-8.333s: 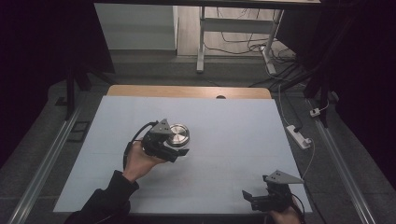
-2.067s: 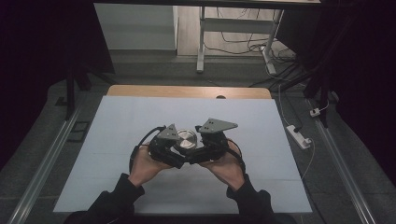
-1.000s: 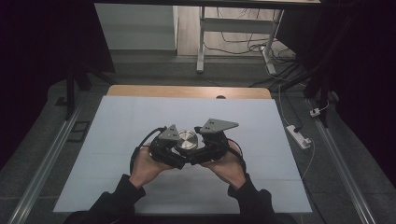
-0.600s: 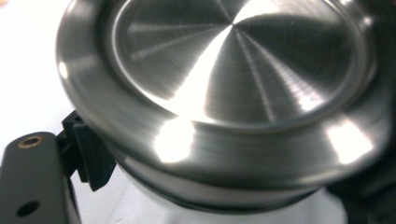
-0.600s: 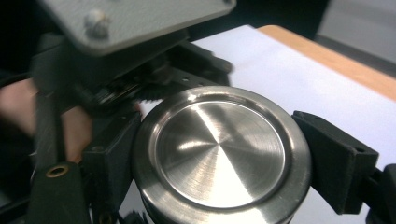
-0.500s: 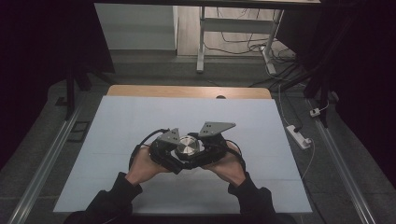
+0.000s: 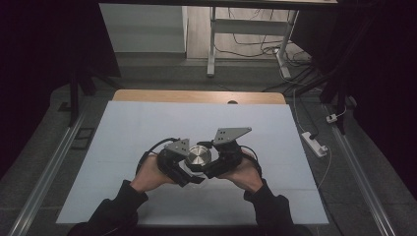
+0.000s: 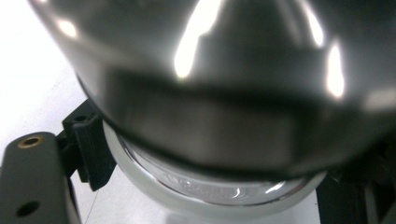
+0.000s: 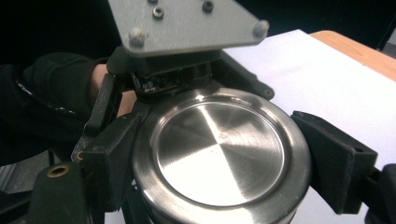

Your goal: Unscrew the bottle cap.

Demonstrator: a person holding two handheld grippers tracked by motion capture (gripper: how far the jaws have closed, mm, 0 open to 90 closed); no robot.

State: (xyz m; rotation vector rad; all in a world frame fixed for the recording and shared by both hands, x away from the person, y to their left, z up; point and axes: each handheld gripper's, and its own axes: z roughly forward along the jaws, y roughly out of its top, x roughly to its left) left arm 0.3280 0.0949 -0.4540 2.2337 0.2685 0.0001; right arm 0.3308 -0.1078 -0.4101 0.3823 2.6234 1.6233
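Room: dark, cables on floor.
Table (image 7: 147, 123): pale sheet over wood.
Left gripper (image 7: 178, 162), right gripper (image 7: 216, 162): both clenched on steel container (image 7: 198, 156).

One steel container (image 7: 198, 157), two grippers: left gripper (image 7: 179, 164), right gripper (image 7: 216, 162); one table (image 7: 147, 118).

Dim lab: covered table (image 7: 147, 118), floor cables (image 7: 255, 42), power strip (image 7: 314, 143).

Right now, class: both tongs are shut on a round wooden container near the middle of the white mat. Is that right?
Not wooden. The right gripper view shows a shiny steel container; both the left tongs and right tongs are shut on it, near the middle of the white mat.
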